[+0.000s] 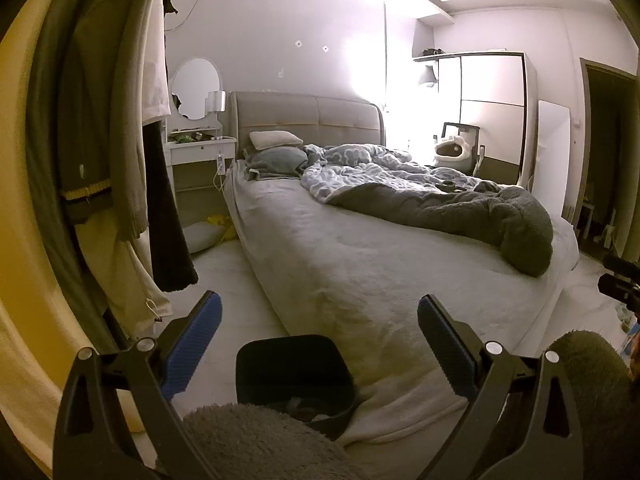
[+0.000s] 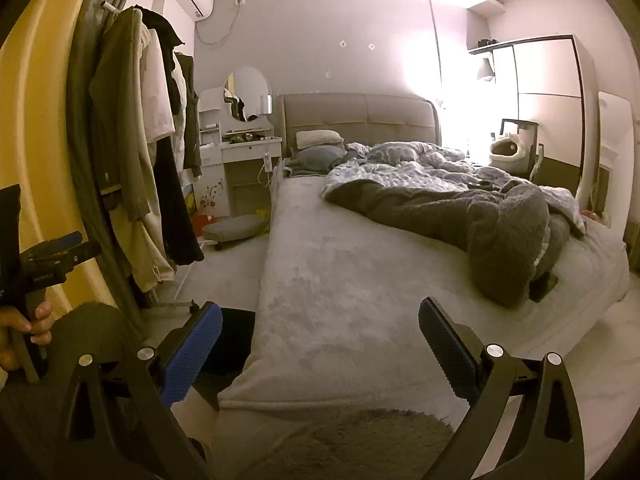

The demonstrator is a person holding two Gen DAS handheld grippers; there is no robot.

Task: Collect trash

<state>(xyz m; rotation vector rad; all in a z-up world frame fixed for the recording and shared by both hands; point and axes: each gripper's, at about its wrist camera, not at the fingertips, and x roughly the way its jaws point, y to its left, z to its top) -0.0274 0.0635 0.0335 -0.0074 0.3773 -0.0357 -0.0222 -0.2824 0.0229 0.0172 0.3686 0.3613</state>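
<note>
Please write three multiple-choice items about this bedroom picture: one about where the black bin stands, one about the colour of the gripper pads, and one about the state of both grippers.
1. Where does the black bin stand?
A. on the floor at the near corner of the bed
B. on the dressing table
C. on top of the wardrobe

2. What colour are the gripper pads?
A. red
B. blue
C. white

3. How are the left gripper and right gripper?
A. both shut on trash
B. one open, one shut
C. both open, holding nothing

Answers: 1 A, the bin sits low beside the mattress corner; 2 B, ribbed blue pads show; 3 C, jaws are wide apart and bare.
</note>
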